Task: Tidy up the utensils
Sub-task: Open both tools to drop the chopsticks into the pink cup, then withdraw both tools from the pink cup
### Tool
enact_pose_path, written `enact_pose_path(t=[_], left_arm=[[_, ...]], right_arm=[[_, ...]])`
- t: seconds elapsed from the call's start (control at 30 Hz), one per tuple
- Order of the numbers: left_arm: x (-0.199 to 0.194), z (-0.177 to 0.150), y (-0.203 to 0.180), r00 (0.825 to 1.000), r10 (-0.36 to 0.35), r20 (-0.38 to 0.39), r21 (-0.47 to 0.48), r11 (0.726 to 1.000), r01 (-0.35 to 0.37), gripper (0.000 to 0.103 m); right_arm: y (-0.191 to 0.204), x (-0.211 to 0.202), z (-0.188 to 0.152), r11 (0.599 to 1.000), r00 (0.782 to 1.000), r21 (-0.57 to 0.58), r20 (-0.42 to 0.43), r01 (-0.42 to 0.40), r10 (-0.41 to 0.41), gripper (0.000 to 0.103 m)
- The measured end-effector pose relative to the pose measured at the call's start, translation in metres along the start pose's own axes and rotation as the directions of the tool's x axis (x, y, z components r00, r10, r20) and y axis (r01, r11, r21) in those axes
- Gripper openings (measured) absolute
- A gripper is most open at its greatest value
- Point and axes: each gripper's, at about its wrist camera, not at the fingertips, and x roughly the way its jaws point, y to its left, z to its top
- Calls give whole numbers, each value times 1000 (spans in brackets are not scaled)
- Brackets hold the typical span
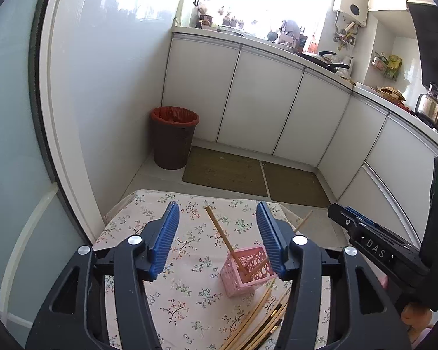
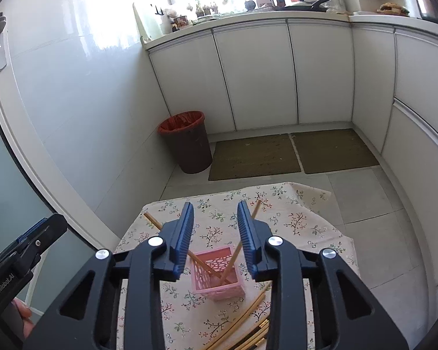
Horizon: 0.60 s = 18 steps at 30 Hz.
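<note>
A pink perforated holder (image 1: 245, 274) (image 2: 216, 274) stands on the table with the floral cloth (image 1: 131, 227) (image 2: 306, 224). Two wooden chopsticks lean in it, one to the left (image 1: 220, 232) (image 2: 153, 221) and one to the right (image 1: 303, 220) (image 2: 255, 208). A loose pile of chopsticks (image 1: 262, 320) (image 2: 245, 320) lies in front of the holder, some with dark ends. My left gripper (image 1: 217, 208) hovers open above and behind the holder, nothing touching its blue pads. My right gripper (image 2: 215, 204) is open too, over the holder, and appears at the right edge of the left wrist view (image 1: 365, 233).
The table's far edge drops to a tiled floor with two brown mats (image 2: 254, 157). A dark bin with a red liner (image 1: 173, 137) (image 2: 187, 143) stands in the corner. White cabinets (image 1: 260, 99) line the back and right; a wall and glass door close the left.
</note>
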Motion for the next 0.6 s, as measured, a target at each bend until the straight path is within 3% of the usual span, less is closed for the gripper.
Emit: enact_pose_path(t=[0.13, 0.2, 0.27, 0.37, 0.5, 0.6], left_arm=[[-11, -4, -7, 1000, 7, 7, 22, 1000, -7, 59], [-17, -7, -10, 1000, 6, 6, 26, 1000, -6, 65], [-23, -11, -13, 1000, 7, 11, 28, 1000, -7, 71], [-32, -17, -21, 1000, 5, 10, 41, 999, -5, 76], [-43, -25, -31, 1000, -5, 13, 46, 999, 5, 92], [-48, -34, -40, 1000, -14, 2, 54, 998, 14, 96]], right_arm=[[1, -20, -8, 999, 999, -11, 25, 47, -47, 50], [0, -30, -12, 997, 997, -2, 34, 73, -73, 59], [-3, -42, -17, 995, 994, 15, 47, 95, -96, 76], [-12, -59, -26, 989, 987, 52, 74, 140, -143, 91], [-26, -76, -36, 978, 980, 101, 60, 184, -190, 96], [-40, -84, -46, 968, 976, 139, 30, 209, -215, 96]])
